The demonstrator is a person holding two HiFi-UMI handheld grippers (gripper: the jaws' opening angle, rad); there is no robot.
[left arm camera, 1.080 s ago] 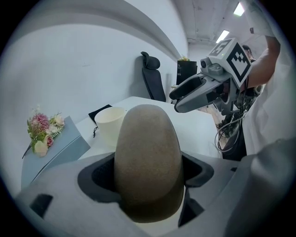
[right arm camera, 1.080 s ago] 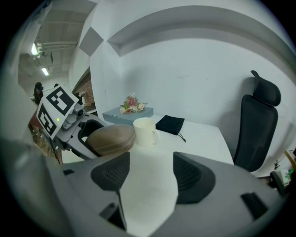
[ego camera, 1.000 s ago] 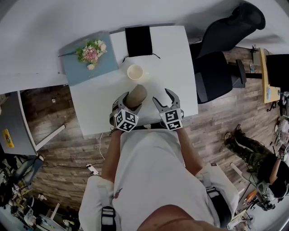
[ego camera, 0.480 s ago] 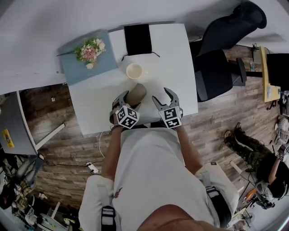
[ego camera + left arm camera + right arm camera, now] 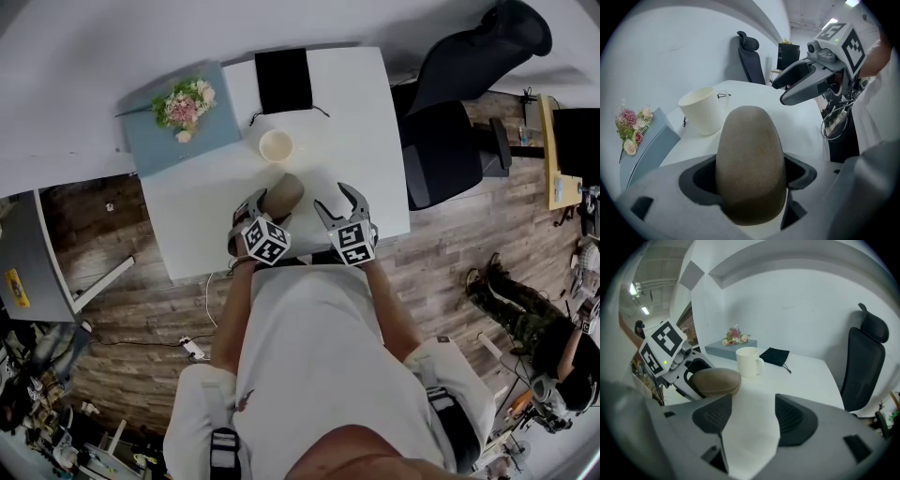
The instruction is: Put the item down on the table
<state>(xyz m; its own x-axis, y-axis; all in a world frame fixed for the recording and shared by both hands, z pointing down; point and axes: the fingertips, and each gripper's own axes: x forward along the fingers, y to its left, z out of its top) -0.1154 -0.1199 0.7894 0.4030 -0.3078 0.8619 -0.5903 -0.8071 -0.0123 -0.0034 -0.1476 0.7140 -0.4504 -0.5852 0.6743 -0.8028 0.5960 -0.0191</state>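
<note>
The left gripper is clamping the brown oval case, holding it low over the table's near edge. The right gripper is hanging alongside, jaws spread and empty. If it's let go crooked, that rounded case risks rolling (the mug is standing just beyond) or slipping off the edge.

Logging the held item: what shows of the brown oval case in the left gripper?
The brown case is a rounded oval with a matte, felt-like skin. It lies roughly level, clamped near one end between the left gripper's jaws, its free end toward the white mug, apart from it. Whether it touches the table is unclear.
</note>
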